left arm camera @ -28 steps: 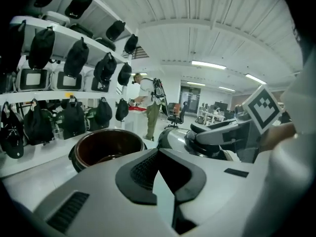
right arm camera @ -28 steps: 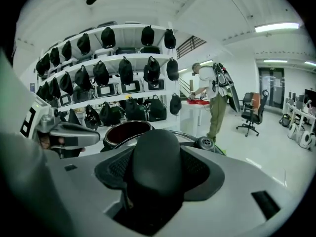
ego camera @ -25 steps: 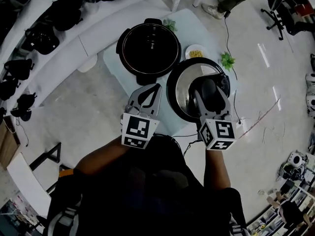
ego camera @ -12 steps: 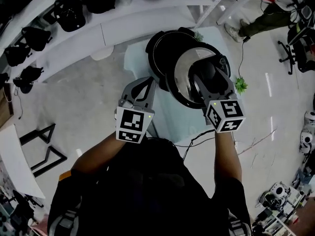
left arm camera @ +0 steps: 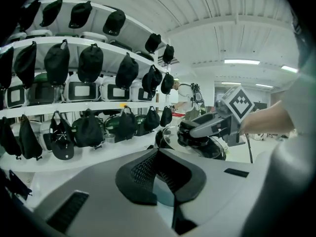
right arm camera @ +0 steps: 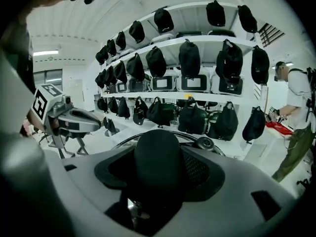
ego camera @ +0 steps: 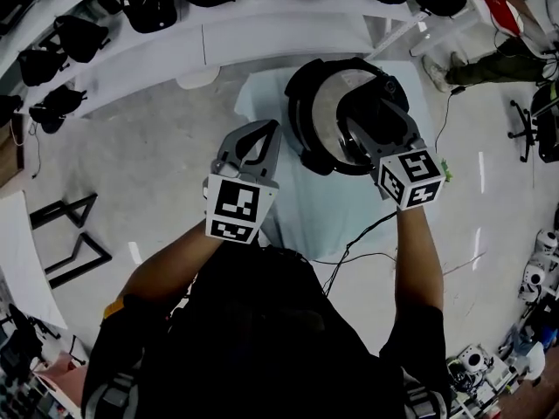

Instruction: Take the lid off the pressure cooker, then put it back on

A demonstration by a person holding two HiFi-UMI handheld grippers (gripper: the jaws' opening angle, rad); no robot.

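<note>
While the right tongs [ego camera: 367, 125] reach forward over the pale blue table [ego camera: 306, 208], we see their two jaws pressed in on the black knob [right arm camera: 158, 157] at the middle of the lid [ego camera: 325, 112]. In the right gripper view the knob fills the space between the dark pads, and the steel of the lid curves away behind it, with a small round valve [right arm camera: 205, 143] just to the right of the knob.

From the head view the lid lies over the mouth of the pressure cooker [ego camera: 297, 103], whose black rim shows as a crescent at the lid's left and far side. We cannot tell whether the lid sits fully down on the rim or hangs a little above it.

Our left tongs [ego camera: 262, 138] are beside the cooker, to its left and near the table's left edge, and touch neither pot nor lid. Their jaws are pressed together at the tips, and nothing is caught between them; through the small gap behind the tips the left gripper view shows only the blue of the table. That same view looks across at the right tongs on the knob, with the marker cube [left arm camera: 238, 102] tilted above them.

A dark cable [ego camera: 358, 238] trails off the near side of the table to the floor. Behind the table run white shelves [left arm camera: 74, 105] hung with black caps [left arm camera: 89, 63] and bags [right arm camera: 190, 117]. At the far right of the right gripper view, a person [right arm camera: 298, 117] stands well apart from us.
</note>
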